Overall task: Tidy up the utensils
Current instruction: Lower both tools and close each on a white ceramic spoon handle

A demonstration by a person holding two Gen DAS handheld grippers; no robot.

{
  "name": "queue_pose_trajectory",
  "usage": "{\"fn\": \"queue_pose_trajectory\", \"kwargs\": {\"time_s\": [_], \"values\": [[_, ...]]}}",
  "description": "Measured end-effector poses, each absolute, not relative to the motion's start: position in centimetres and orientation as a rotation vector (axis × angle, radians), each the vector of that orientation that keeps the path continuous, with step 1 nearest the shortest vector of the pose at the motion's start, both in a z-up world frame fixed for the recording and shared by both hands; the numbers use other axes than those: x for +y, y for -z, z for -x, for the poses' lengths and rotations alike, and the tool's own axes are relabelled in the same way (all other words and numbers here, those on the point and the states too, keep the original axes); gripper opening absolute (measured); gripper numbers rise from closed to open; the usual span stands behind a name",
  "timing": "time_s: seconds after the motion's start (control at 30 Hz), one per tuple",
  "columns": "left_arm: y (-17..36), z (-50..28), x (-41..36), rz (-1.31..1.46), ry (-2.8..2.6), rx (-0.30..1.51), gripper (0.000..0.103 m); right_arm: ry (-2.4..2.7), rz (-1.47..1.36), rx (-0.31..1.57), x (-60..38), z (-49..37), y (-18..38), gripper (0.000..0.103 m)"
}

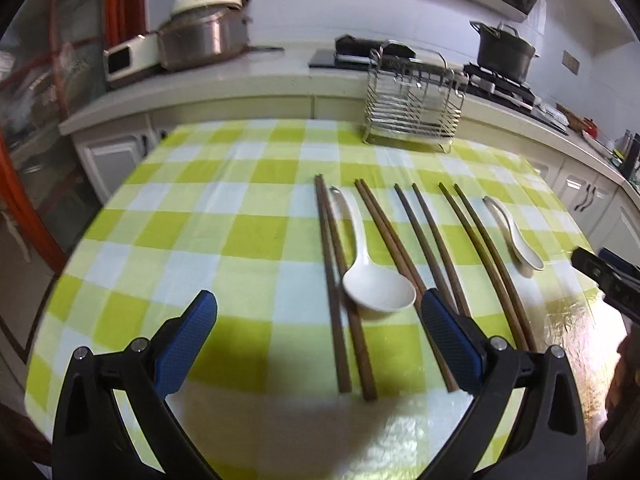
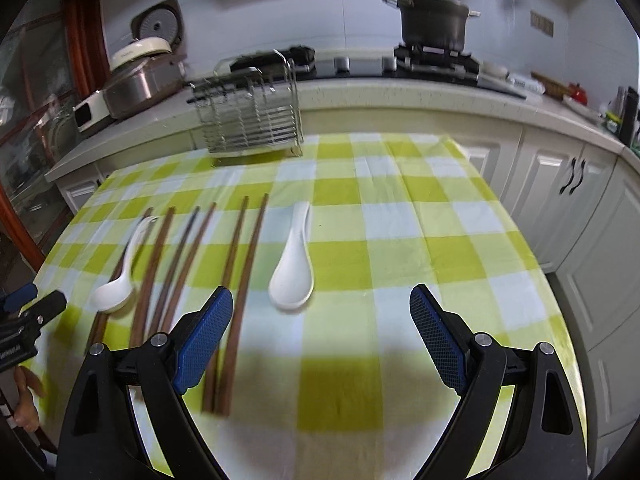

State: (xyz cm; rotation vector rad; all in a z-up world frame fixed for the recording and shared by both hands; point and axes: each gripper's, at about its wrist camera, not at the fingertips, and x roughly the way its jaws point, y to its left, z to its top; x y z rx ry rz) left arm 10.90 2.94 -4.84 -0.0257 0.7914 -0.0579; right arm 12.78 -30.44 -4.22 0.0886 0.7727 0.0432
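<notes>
Fingers of both the left gripper (image 1: 318,316) and right gripper (image 2: 321,308) stand apart and empty, so nothing is picked yet; next likely means closing on a spoon (image 2: 292,270) or chopsticks (image 1: 346,292) for the wire rack (image 1: 412,110) at the tabletop's far edge.

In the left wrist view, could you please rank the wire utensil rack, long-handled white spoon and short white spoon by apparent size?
1. Wire utensil rack.
2. Long-handled white spoon, nearer the camera.
3. Short white spoon.

The left gripper (image 1: 318,312) had black, triangular-cutout arms with silver screws at the joints behind blue, cross-hatched pads (image 1: 188,340). The right gripper (image 2: 320,308) matched: black frame, round silver screws behind each finger, and blue textured pads (image 2: 438,334) facing inward.
</notes>
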Motion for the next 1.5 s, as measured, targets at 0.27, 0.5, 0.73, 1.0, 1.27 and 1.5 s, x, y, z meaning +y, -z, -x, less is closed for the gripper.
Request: {"fn": "queue_pose_trajectory", "kwargs": {"time_s": [0.27,0.5,0.73,1.0,1.27,1.5], "values": [[6.0,-16.5,2.1,0.042,0.076,0.87,0.099,-0.049,-0.078,0.866,-30.6,-19.8,6.0,0.085],[6.6,-19.8,0.8,0.0,0.036,0.929,0.099,-0.048,-0.058,0.94,-29.8,-23.4,7.5,0.075],[7.4,-21.9,0.1,-0.055,0.031,1.021,0.099,-0.056,-0.003,1.004,-28.1,-25.8,8.3,0.06],[7.3,-23.6,-0.6,-0.003,0.092,1.059,0.098,-0.073,0.017,1.05,-27.8,-27.1,9.0,0.038],[6.5,-24.7,-1.1,-0.009,0.078,1.034,0.083,-0.083,-0.013,1.025,-28.6,-27.2,9.0,0.013],[7.3,-25.0,-2.0,-0.057,0.049,1.035,0.07,-0.109,-0.028,1.024,-28.9,-27.4,8.9,0.013]]}}
